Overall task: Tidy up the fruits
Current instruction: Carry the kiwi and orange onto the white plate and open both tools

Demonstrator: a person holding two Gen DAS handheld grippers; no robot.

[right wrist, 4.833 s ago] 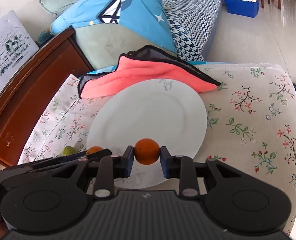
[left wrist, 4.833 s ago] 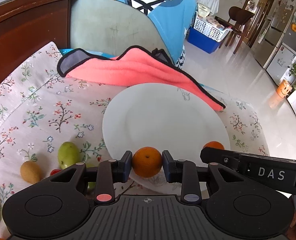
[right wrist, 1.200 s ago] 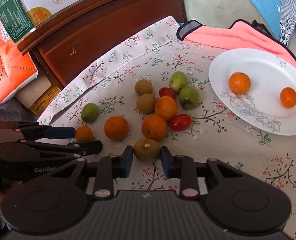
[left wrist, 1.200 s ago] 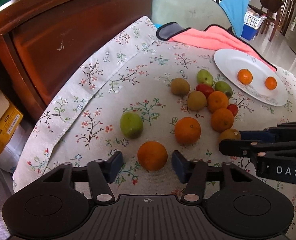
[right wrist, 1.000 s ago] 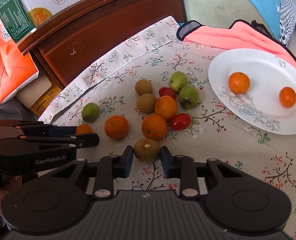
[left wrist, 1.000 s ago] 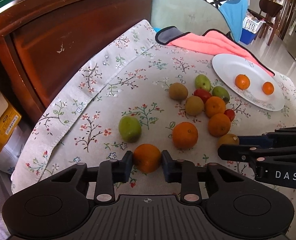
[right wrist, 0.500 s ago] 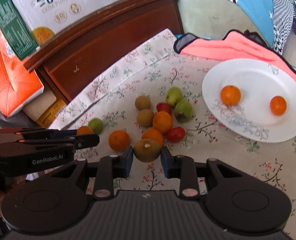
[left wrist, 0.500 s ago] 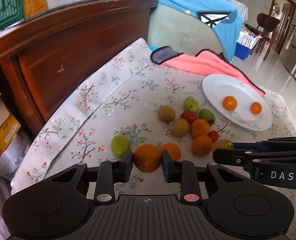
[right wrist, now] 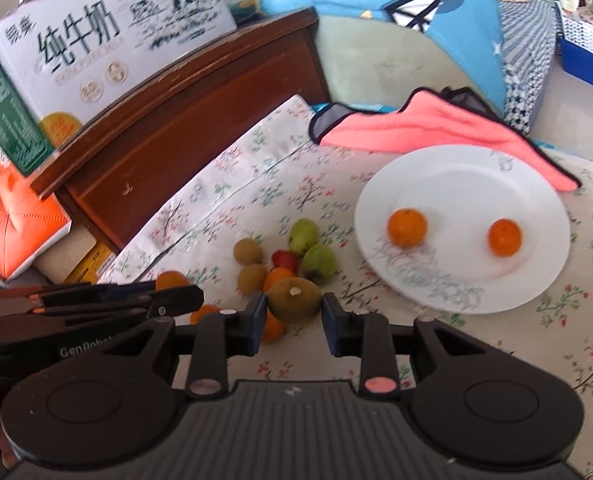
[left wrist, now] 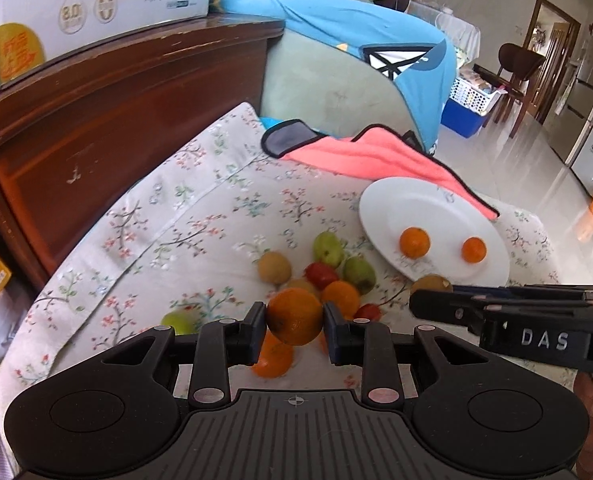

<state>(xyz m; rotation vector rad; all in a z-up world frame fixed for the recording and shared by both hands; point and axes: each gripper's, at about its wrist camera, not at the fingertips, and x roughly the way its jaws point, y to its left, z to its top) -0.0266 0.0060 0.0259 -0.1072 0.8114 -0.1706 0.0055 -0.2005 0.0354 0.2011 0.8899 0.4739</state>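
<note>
My left tongs (left wrist: 295,323) pinch an orange (left wrist: 294,316) above the floral cloth (left wrist: 200,220). My right tongs (right wrist: 294,313) pinch a brown kiwi (right wrist: 293,300), also lifted off the cloth. Below them lies the loose fruit pile (right wrist: 284,258). To its right, the white plate (right wrist: 476,184) carries two oranges, beside a pink towel (right wrist: 424,126).

Orange on the orange (left wrist: 294,322) in the black left tool (left wrist: 294,320); brownish-green on the kiwi (right wrist: 293,300) in the black right tool (right wrist: 293,307). White on the plate (right wrist: 508,184) (faint grey print near the rim). Floral sprigs, pink and green, over the cream cloth (left wrist: 200,216). Coral with black edging on the towel (right wrist: 428,128).
</note>
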